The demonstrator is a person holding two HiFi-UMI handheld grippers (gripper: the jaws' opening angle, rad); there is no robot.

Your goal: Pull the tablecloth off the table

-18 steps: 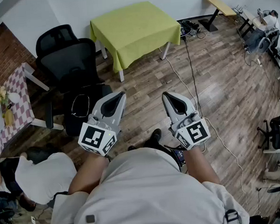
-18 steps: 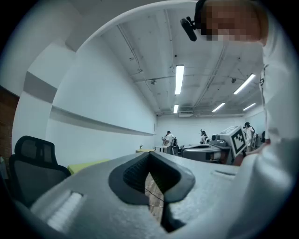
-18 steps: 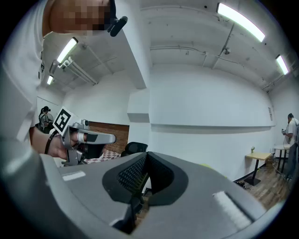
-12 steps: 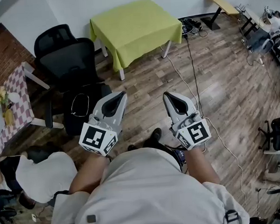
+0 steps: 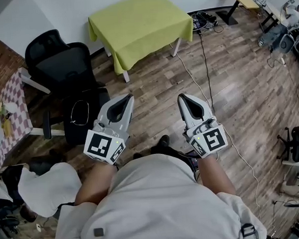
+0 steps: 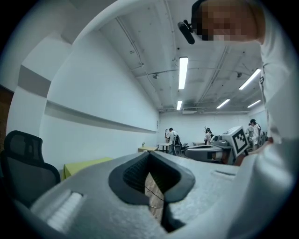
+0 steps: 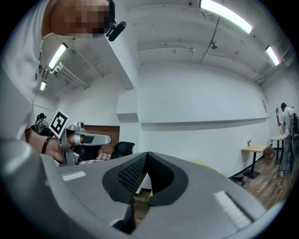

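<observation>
Fingers pressed together and empty, left gripper (image 5: 125, 98) and right gripper (image 5: 182, 96) face the green tablecloth (image 5: 140, 27), well ahead, near corner nearer the left.

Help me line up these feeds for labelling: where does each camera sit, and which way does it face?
Head view: on the head, facing steeply down; floor, green tablecloth, torso, forearms, left gripper, right gripper.
Left gripper view: on that gripper, level along shut jaws; sleeve, right gripper beside.
Right gripper view: likewise; left gripper beside.
Shared: all show the tablecloth.
</observation>
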